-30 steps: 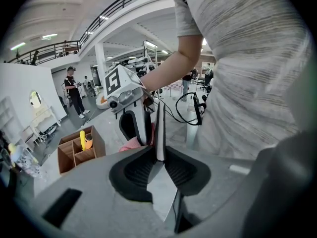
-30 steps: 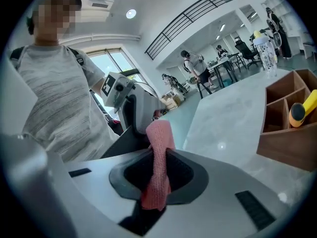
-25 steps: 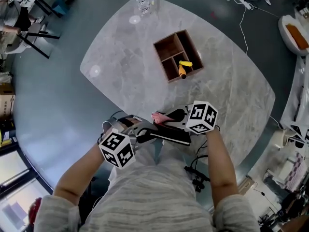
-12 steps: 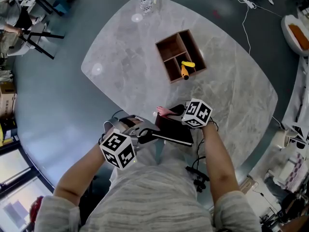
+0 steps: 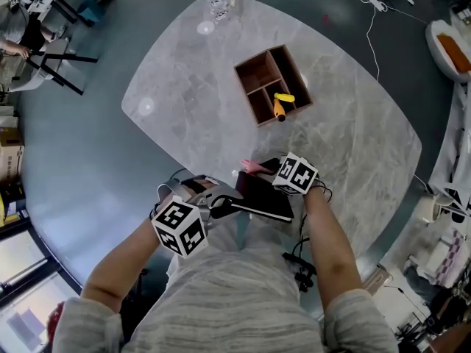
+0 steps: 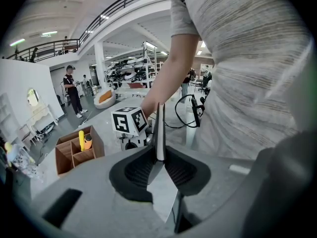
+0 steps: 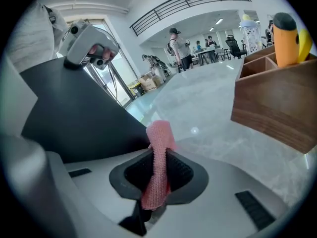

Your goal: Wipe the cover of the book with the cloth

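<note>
In the lower centre of the head view, the left claw (image 5: 218,201) is clamped on the edge of the dark book (image 5: 261,195) and holds it tilted at the near edge of the desk (image 5: 191,101). The right claw (image 5: 265,171) is pinched on the pink cloth (image 5: 249,167), which is just beside the book's upper edge; I cannot tell whether they touch. Both grasps look done. I judge the wiping barely begun, if at all, with nearly the whole cover left.

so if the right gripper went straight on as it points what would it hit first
Probably the marble table just beside the black book, the pink cloth in the right gripper touching first. Depth is unclear; it might clip the book.
</note>
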`<act>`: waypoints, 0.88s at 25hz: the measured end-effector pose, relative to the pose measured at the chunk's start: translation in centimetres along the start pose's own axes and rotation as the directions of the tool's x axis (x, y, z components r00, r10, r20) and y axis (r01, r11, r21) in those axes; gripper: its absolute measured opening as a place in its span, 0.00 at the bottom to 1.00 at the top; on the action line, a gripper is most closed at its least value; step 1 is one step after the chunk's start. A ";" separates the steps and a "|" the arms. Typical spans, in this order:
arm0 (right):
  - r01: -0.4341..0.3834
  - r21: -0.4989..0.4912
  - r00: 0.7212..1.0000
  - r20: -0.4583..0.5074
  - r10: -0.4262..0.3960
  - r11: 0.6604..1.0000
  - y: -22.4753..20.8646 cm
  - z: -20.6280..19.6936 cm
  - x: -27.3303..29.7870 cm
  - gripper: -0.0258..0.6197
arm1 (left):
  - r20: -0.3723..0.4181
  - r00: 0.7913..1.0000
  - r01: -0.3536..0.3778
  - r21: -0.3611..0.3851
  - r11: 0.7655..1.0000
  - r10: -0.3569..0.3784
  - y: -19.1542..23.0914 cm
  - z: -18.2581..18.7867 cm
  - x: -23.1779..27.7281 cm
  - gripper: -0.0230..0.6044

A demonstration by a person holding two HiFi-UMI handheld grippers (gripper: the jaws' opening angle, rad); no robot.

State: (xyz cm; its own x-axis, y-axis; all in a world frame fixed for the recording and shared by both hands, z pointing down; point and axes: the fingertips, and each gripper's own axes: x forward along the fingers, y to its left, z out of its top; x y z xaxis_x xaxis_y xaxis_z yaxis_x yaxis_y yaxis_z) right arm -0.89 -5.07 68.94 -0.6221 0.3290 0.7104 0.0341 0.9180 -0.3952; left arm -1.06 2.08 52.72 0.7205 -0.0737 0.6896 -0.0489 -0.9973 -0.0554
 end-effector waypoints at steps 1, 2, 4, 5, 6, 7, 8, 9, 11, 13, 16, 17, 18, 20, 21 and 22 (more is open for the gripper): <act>0.003 -0.002 1.000 0.000 -0.003 1.000 0.0 0.1 -0.1 0.13 | 0.000 1.000 0.000 0.000 1.000 0.000 0.0 0.0 0.0 0.16; 0.008 -0.003 1.000 0.005 -0.008 1.000 0.1 0.4 -0.3 0.13 | 0.001 1.000 -0.001 -0.001 1.000 0.001 0.0 0.0 0.1 0.16; 0.006 0.004 1.000 0.011 -0.007 1.000 0.4 0.9 -1.2 0.13 | 0.002 1.000 -0.004 -0.002 1.000 0.004 0.1 0.1 0.0 0.16; 0.000 0.010 1.000 0.014 0.000 1.000 0.7 1.1 -1.8 0.13 | 0.003 1.000 -0.006 -0.002 1.000 0.006 0.2 0.0 0.0 0.16; -0.006 0.012 1.000 0.023 0.006 1.000 1.1 1.4 -2.4 0.13 | 0.003 1.000 -0.006 -0.003 1.000 0.006 0.3 0.0 -0.1 0.16; -0.010 0.012 0.999 0.042 0.009 1.000 1.5 1.9 -3.1 0.13 | 0.005 1.000 -0.007 -0.004 1.000 0.007 0.4 0.0 -0.1 0.16; -0.007 0.014 0.997 0.071 0.006 1.000 1.8 2.5 -4.0 0.13 | 0.007 1.000 -0.008 -0.008 1.000 0.008 0.5 0.0 -0.1 0.16; 0.006 0.019 0.994 0.110 -0.008 1.000 2.1 3.2 -5.0 0.13 | 0.011 1.000 -0.008 -0.014 1.000 0.008 0.7 0.0 0.0 0.16; 0.060 0.046 0.977 0.202 -0.068 0.997 2.2 4.7 -7.7 0.13 | 0.016 1.000 -0.009 -0.028 1.000 0.009 1.0 -0.1 0.0 0.16; 0.142 0.079 0.944 0.289 -0.159 0.987 2.1 5.9 -10.8 0.13 | 0.016 1.000 -0.010 -0.040 0.999 0.011 1.5 -0.1 0.0 0.16; 0.280 0.116 0.879 0.368 -0.303 0.953 1.9 7.0 -15.3 0.13 | 0.004 1.000 -0.022 -0.077 0.997 0.022 2.8 -0.4 0.0 0.16; 0.321 0.128 0.855 0.388 -0.345 0.938 2.0 7.2 -16.7 0.13 | 0.002 1.000 -0.027 -0.098 0.995 0.028 3.4 -0.4 0.1 0.16; 0.356 0.142 0.830 0.407 -0.382 0.924 2.1 7.4 -17.9 0.13 | 0.002 0.999 -0.032 -0.122 0.992 0.033 4.0 -0.4 0.1 0.16; 0.413 0.173 0.780 0.439 -0.445 0.894 2.5 7.6 -20.1 0.13 | 0.008 0.999 -0.034 -0.173 0.984 0.036 5.4 -0.5 0.1 0.16; 0.438 0.190 0.756 0.451 -0.474 0.879 2.6 7.6 -20.9 0.13 | 0.012 0.999 -0.030 -0.200 0.979 0.033 6.1 -0.6 0.1 0.16; 0.462 0.208 0.731 0.461 -0.503 0.862 2.6 7.5 -21.7 0.13 | 0.018 0.999 -0.023 -0.228 0.973 0.028 6.8 -0.7 0.2 0.16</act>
State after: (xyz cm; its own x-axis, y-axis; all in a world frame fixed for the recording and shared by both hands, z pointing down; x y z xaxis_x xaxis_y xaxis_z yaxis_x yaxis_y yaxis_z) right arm 6.85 -11.47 48.12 -0.8327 -0.3231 0.4497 -0.4205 0.8973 -0.1340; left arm -1.74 -4.68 52.99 0.7310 -0.1012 0.6748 -0.2222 -0.9703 0.0952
